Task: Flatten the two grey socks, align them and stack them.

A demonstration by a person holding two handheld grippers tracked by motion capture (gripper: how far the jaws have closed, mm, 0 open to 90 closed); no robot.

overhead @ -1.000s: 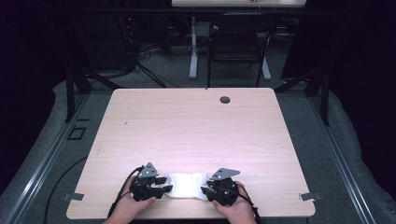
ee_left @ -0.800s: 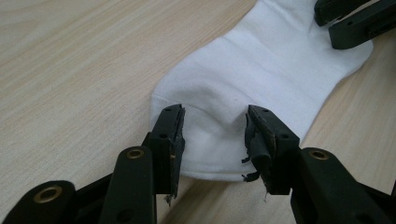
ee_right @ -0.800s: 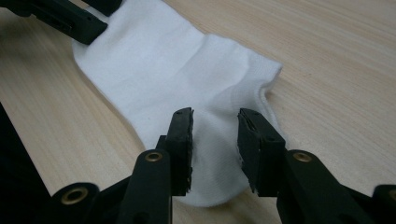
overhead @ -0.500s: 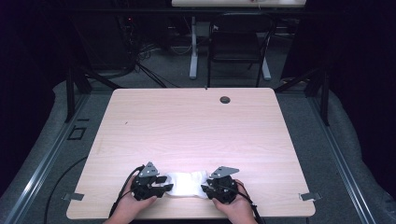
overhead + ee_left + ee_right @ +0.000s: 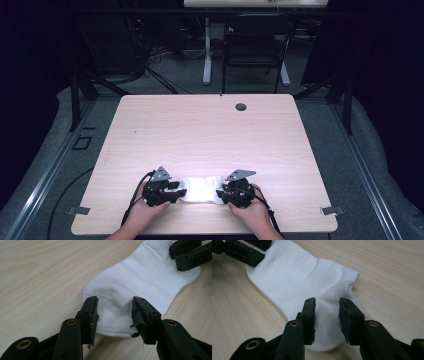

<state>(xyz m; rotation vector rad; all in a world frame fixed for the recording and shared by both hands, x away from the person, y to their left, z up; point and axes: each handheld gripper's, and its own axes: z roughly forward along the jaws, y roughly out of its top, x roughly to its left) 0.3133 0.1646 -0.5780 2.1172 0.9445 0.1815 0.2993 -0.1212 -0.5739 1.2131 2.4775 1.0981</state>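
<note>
Straddling each end of the sock point(image 5: 201, 189), my left gripper point(image 5: 115, 312) and right gripper point(image 5: 327, 311) stand open, nothing pinched yet. It lies flat between them; likely grasping comes next, though the aim is unclear.

White cloth held between two grippers at the table's near edge

On the pale wooden table point(image 5: 210, 135), a crumpled white cloth point(image 5: 201, 190) lies at six o'clock, the black left gripper point(image 5: 176, 191) touching its nine o'clock end, the black right gripper point(image 5: 223, 193) its three o'clock end.
</note>
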